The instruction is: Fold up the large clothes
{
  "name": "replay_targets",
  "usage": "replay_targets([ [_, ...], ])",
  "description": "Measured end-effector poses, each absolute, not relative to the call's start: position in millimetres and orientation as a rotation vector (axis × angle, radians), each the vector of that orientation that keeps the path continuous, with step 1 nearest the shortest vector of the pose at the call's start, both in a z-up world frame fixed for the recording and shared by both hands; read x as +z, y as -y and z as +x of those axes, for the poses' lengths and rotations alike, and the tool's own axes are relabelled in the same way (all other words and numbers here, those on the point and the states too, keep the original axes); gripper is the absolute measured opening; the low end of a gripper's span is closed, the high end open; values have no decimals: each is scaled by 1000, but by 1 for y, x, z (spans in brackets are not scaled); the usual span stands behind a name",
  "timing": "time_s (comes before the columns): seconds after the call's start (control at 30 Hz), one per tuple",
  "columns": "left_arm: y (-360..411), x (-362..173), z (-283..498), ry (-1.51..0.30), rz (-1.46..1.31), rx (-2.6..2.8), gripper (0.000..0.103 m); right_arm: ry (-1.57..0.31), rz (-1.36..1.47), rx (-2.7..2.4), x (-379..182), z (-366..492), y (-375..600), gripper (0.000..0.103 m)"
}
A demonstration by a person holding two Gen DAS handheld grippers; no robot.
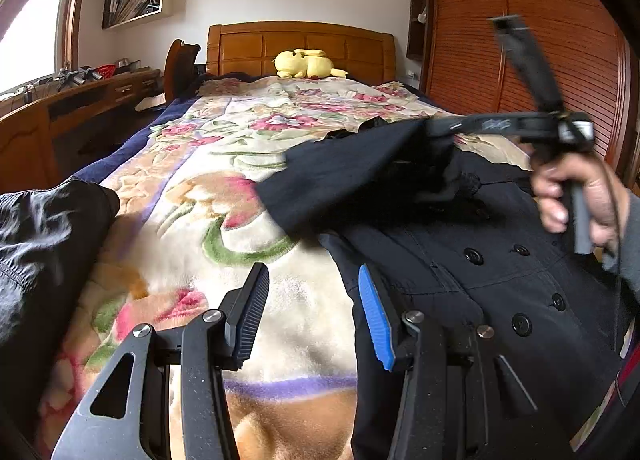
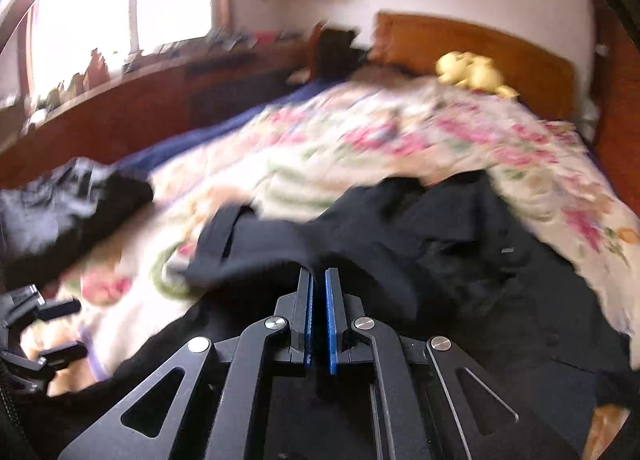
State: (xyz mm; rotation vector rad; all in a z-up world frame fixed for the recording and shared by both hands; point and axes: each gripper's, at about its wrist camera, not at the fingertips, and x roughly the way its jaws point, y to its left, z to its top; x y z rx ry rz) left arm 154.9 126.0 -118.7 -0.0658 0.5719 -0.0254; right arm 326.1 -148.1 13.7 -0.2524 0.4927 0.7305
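Note:
A dark navy double-breasted coat (image 1: 480, 260) lies on the floral blanket (image 1: 224, 188) at the right. My left gripper (image 1: 316, 280) is open and empty, low over the blanket at the coat's left edge. My right gripper (image 1: 436, 136) is shut on the coat's sleeve (image 1: 352, 172) and holds it lifted over the coat body. In the right wrist view the right gripper (image 2: 319, 280) has its blue pads nearly together on dark sleeve cloth (image 2: 256, 252); the coat (image 2: 460, 260) spreads below. The view is motion-blurred.
Another dark garment (image 1: 44, 244) lies at the bed's left edge. A yellow plush toy (image 1: 304, 62) sits by the wooden headboard (image 1: 300, 44). A wooden desk (image 1: 80, 100) runs along the left, a wardrobe (image 1: 540, 40) stands at the right.

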Motion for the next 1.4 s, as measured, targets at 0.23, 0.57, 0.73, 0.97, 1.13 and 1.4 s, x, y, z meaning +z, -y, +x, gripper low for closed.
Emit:
replay_targets([
  [0.23, -125, -119, 154, -574, -61, -24, 48, -594, -216, 541, -8, 322, 223, 5],
  [0.57, -125, -120, 156, -578, -64, -20, 48, -600, -325, 550, -13, 286, 224, 53],
  [0.73, -125, -120, 155, -579, -63, -18, 48, -585, -347, 671, -9, 256, 202, 54],
  [0.97, -124, -120, 154, -580, -56, -12, 48, -634, -391, 859, -27, 242, 147, 54],
  [1.13, -124, -119, 153, -579, -57, -11, 48, -698, -428, 918, -47, 246, 115, 53],
  [1.4, -124, -119, 153, -581, -58, -10, 48, -746, -473, 899, -69, 285, 92, 30],
])
